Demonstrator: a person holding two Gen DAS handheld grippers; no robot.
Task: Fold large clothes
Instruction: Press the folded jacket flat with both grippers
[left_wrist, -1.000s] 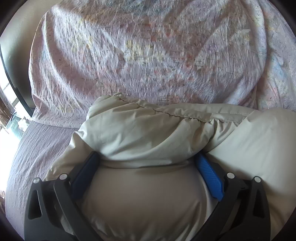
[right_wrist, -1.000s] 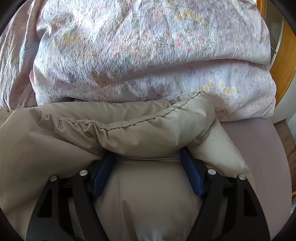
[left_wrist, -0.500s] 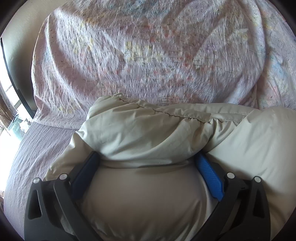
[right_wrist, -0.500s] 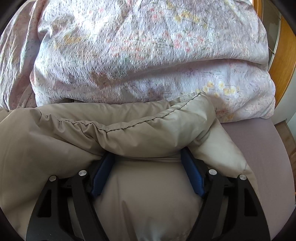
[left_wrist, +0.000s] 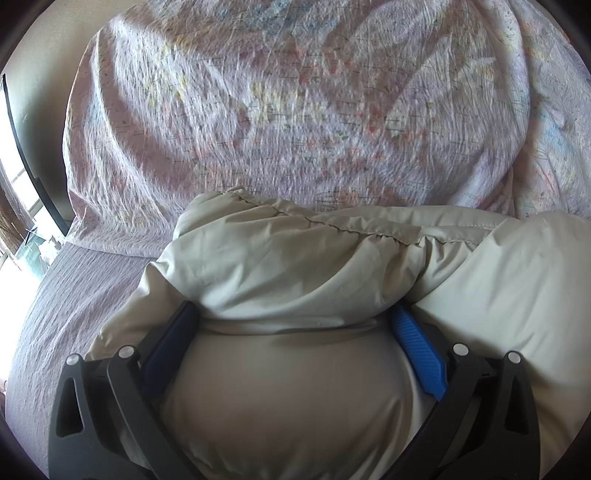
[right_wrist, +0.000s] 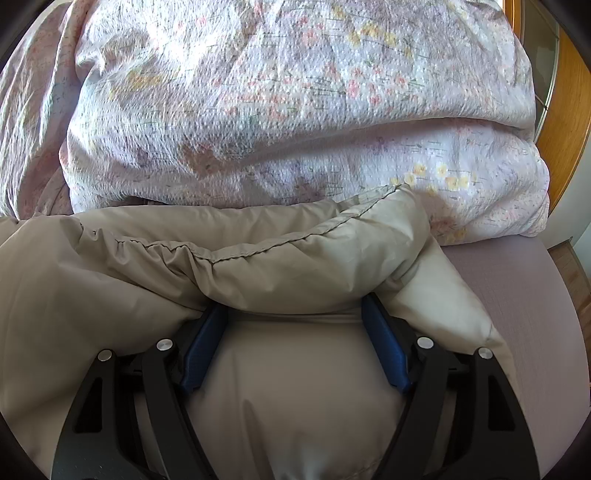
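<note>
The beige padded jacket (left_wrist: 295, 266), laid on the mauve sheet (left_wrist: 74, 314) just before the floral duvet (left_wrist: 295, 103), is gripped in thick bunched folds by the left gripper (left_wrist: 295, 325) and the right gripper (right_wrist: 295, 314), blue pads (left_wrist: 417, 350) pressed into its bulk.

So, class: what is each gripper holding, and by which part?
Both hold the beige padded jacket: the left gripper and the right gripper each clamp a thick bunched fold below its stitched edge.
</note>
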